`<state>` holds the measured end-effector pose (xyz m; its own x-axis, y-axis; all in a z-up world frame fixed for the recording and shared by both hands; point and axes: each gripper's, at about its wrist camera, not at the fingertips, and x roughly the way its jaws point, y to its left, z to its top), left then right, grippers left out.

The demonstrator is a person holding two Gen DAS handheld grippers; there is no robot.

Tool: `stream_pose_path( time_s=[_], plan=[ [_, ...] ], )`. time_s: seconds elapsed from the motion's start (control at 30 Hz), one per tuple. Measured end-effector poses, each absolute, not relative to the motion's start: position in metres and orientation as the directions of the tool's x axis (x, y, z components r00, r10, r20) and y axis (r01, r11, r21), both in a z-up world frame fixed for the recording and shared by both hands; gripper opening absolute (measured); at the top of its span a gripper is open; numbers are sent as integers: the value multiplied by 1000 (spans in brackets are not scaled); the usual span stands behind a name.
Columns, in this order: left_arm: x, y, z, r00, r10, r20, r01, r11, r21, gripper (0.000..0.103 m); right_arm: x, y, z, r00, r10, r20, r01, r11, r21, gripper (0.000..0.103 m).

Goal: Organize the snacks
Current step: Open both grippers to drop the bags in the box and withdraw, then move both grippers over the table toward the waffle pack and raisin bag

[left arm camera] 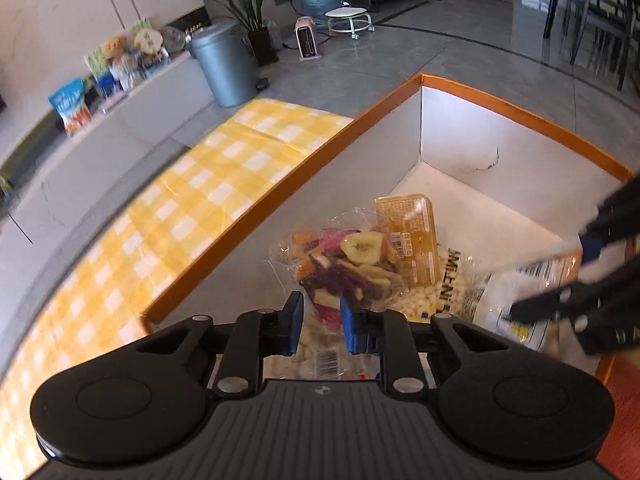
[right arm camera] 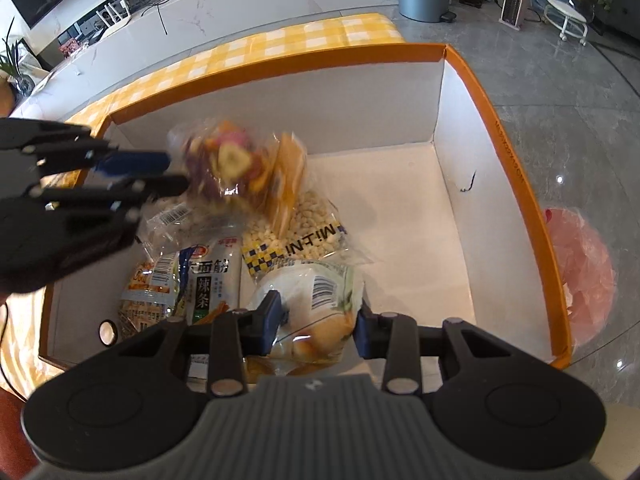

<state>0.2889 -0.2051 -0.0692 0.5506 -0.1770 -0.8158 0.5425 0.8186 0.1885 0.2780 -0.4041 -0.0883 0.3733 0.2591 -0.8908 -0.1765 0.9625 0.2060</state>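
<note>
Pinching the clear crinkly bag of mixed dried fruit chips [left arm camera: 344, 268], the left gripper [left arm camera: 320, 322] has its blue pads pressed together on the bag's lower edge, holding it above the other packets inside the white cardboard box with the orange rim [left arm camera: 280, 200]. From the right wrist view the bag looks blurred, so it is probably swinging. It should be light and floppy, and the film is slippery; the chips inside are brittle, so a hold on a sealed edge, as here, seems safer than squeezing the middle.

An orange flat packet [left arm camera: 408, 236] sits touching the fruit bag, and below both lies a clear bag of small white puffs with a black-and-yellow chequered band [right arm camera: 296, 236]. Nearer the right wrist camera, the right gripper [right arm camera: 318, 322] is closed on a soft white plastic bag with a barcode [right arm camera: 312, 292], which bulges between the pads. Beside that lie a tall white-and-green packet with printed characters [right arm camera: 214, 280] and a patterned orange-and-blue packet [right arm camera: 148, 292]. The box rests on a yellow-and-white checked cloth [left arm camera: 180, 200].
</note>
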Motion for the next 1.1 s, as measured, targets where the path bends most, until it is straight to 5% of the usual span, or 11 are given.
stream_pose_path(
  time_s=[0.13, 0.3, 0.37, 0.5, 0.93, 1.1],
  plan=[
    [280, -200, -67, 550, -191, -813, 557, 809, 187, 28, 276, -400, -89, 360, 270, -893, -185, 959, 215, 36],
    [254, -187, -47, 561, -244, -791, 574, 803, 159, 44, 274, -391, -84, 365, 230, -902, -207, 965, 162, 37],
    [243, -179, -38, 577, -264, -773, 570, 807, 150, 47, 271, -385, -77, 411, 170, -896, -218, 972, 84, 50],
    [214, -157, -17, 614, -299, -731, 545, 830, 118, 52, 257, -372, -54, 503, 106, -858, -252, 967, -29, 56],
    [112, -68, 2, 753, -248, -609, 336, 941, 32, 62, 171, -282, -9, 767, 229, -600, -349, 933, -89, 58],
    [88, -39, -7, 786, -195, -587, 248, 969, 10, 64, 136, -238, -16, 809, 289, -512, -372, 926, -66, 67]
  ],
)
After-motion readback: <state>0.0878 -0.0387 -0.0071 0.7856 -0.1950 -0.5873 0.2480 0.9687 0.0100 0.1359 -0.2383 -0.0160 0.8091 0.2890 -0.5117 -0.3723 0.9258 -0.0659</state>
